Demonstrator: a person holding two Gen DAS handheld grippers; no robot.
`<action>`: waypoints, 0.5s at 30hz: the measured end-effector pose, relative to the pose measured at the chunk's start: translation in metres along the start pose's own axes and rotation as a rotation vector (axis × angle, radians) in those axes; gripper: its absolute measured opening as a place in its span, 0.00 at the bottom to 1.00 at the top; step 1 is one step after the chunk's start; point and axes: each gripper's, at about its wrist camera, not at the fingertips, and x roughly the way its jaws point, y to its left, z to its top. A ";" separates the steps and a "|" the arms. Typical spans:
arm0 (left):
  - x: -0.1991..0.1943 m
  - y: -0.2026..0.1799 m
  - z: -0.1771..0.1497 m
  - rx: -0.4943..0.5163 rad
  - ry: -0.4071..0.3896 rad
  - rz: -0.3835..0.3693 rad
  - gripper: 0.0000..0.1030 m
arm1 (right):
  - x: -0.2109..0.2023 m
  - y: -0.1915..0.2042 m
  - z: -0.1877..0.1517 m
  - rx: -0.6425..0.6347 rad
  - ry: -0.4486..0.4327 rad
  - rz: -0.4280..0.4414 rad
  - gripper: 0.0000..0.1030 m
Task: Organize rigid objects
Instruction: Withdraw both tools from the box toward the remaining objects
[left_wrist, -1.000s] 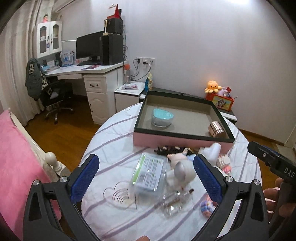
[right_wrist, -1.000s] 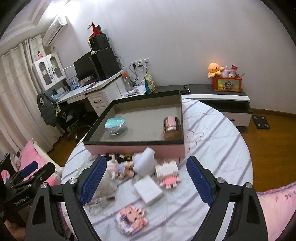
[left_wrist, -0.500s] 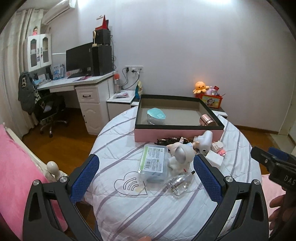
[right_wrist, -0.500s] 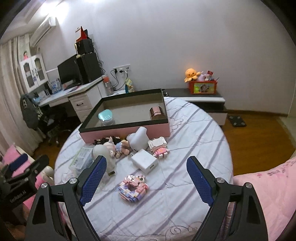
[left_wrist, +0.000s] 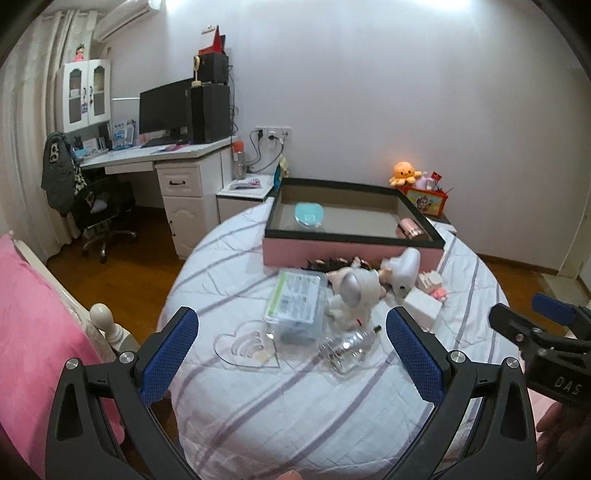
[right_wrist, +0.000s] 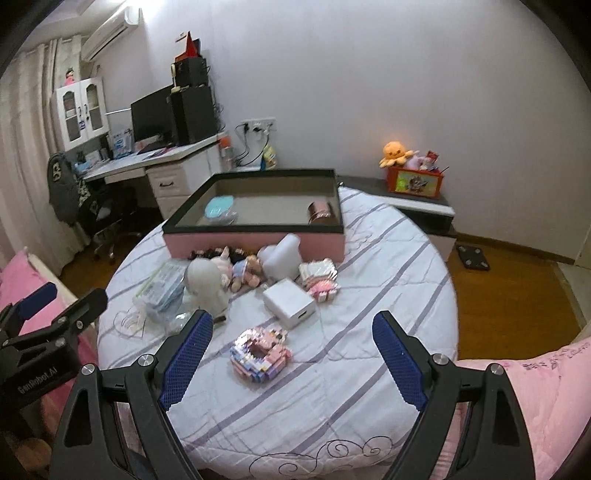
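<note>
Behind everything is a plain white wall, with a white desk (left_wrist: 147, 157) and a black computer screen (left_wrist: 162, 109) in the upper left of both views. A round table with a white cloth with purple stripes (right_wrist: 388, 266) fills the middle of each picture.

At the far side of the table sits a big flat box with pink sides and a black rim (right_wrist: 258, 242). Inside it, on the left, is a small round tub with a light blue lid (right_wrist: 218, 207). On the right, inside, is a shiny pink-gold metal can (right_wrist: 319, 213).

Just in front of the box lies a heap of small things. I see a white egg-shaped toy figure (right_wrist: 205, 282), little soft dolls (right_wrist: 243, 273), a white rounded bottle (right_wrist: 280, 258) and a small pink and white block toy (right_wrist: 319, 280). A white square box (right_wrist: 290, 302) lies just below them. Nearer to me is a ring made of pink and blue blocks (right_wrist: 260, 354), lying apart from the heap. In the left view, a clear plastic pack with a green and white label (left_wrist: 297, 302) sits in the middle, with a clear heart-shaped plate (left_wrist: 245, 347) beside it at lower left and a clear glass bottle on its side (left_wrist: 345, 347) at lower right.

I hold my left gripper (left_wrist: 291, 354) above the near edge of the table, its blue pads wide apart and holding nothing. I hold my right gripper (right_wrist: 291, 358) the same way, wide apart, with the block ring showing between its pads.
</note>
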 end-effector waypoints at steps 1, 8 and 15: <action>0.001 -0.003 -0.001 0.013 0.001 0.001 1.00 | 0.004 -0.001 -0.002 0.002 0.009 0.007 0.87; 0.020 -0.005 -0.002 0.045 0.024 0.026 1.00 | 0.024 -0.002 -0.009 0.003 0.060 0.034 0.87; 0.053 0.002 -0.004 0.050 0.072 0.037 1.00 | 0.048 0.001 -0.011 -0.004 0.114 0.030 0.87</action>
